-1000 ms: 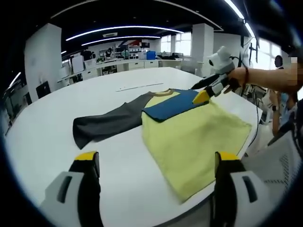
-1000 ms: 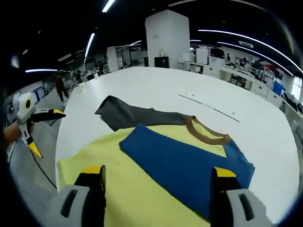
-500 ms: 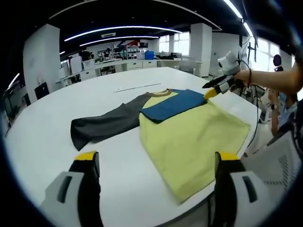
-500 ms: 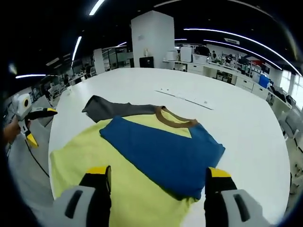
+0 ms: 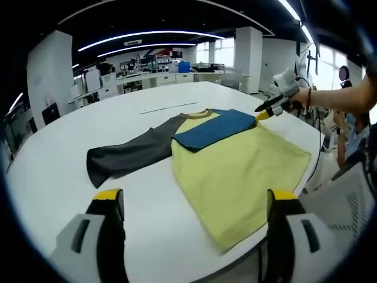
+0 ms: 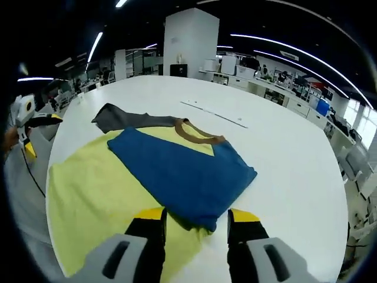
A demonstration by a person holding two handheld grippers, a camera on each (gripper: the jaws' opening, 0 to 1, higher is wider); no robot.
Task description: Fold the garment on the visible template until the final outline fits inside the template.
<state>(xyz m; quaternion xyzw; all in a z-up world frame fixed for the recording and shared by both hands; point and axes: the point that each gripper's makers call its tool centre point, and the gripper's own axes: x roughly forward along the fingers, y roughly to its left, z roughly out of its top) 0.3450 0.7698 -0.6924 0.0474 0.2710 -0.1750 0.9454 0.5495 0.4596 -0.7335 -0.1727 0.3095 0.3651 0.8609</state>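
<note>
Lying between the narrowed right fingers (image 6: 154, 225), garment (image 6: 177, 171); left fingers (image 5: 109, 203) wide.

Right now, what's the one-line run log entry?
stage: blue sleeve folded across yellow body | grey sleeve spread flat | right claw open at the fold's edge | left claw open, back

White round surface with one garment on it

The surface (image 5: 53, 177) is wide and white. The garment (image 5: 235, 171) lies flat near its edge: yellow body, a blue sleeve (image 6: 177, 171) folded over the chest, a grey sleeve (image 5: 126, 156) stretched out to the side. A thin pale strip (image 6: 213, 114) lies farther away on the surface.
</note>
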